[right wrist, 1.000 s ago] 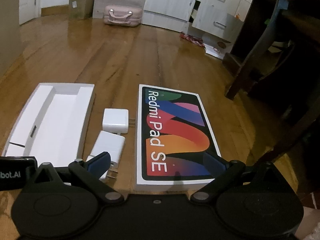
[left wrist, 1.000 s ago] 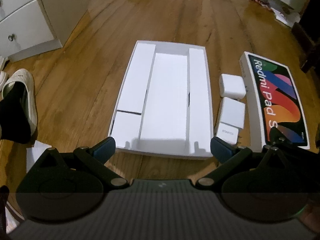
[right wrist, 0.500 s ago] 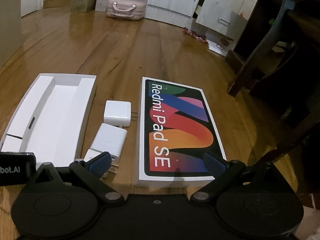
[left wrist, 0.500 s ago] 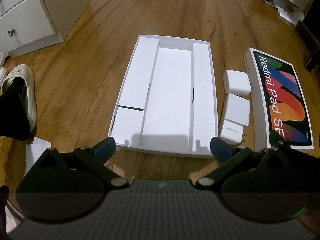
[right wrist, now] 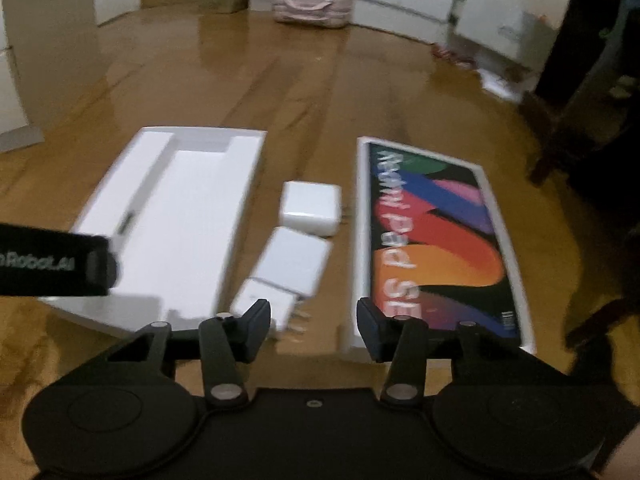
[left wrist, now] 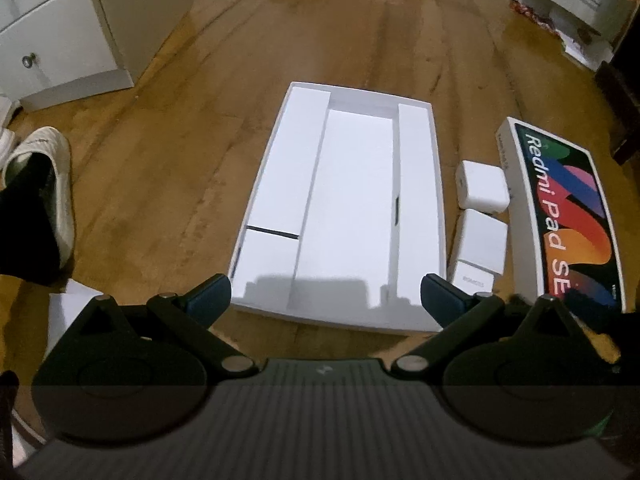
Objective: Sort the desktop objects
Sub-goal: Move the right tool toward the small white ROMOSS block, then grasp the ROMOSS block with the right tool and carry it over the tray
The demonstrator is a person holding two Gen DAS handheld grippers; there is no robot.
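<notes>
**Both grippers empty above tray, chargers and box**

Left gripper (left wrist: 325, 292): spread wide, holding nothing, hovering over the near edge of the white tray (left wrist: 436, 200). Tray lying open on the wooden floor (left wrist: 180, 184), split into a broad middle well flanked by two long side strips, the left strip cut by a dark slit near its close end. Nothing lying in the wells.

Right gripper (right wrist: 313, 320): partly open, narrower than the left, gripping nothing, hanging above the gap between the near charger (right wrist: 294, 266) and the box (right wrist: 440, 240). View blurred.

Two white chargers between tray and box, one behind the other: far charger (right wrist: 311, 208) squarish, prongs pointing toward the box; near charger longer, with a smaller white piece at its close end and prongs pointing toward the camera. From the left wrist view, far charger (left wrist: 482, 191) and near charger (left wrist: 480, 242) just beside the tray's right wall, almost touching each other.

Box (left wrist: 560, 216) flat on the floor, right of the chargers, lid up, printed "Redmi Pad SE" over coloured shapes on black.

Left edge: a shoe (left wrist: 48, 184) and a white drawer unit (left wrist: 56, 36). Far off: a pink case (right wrist: 312, 4) against white cabinets.
</notes>
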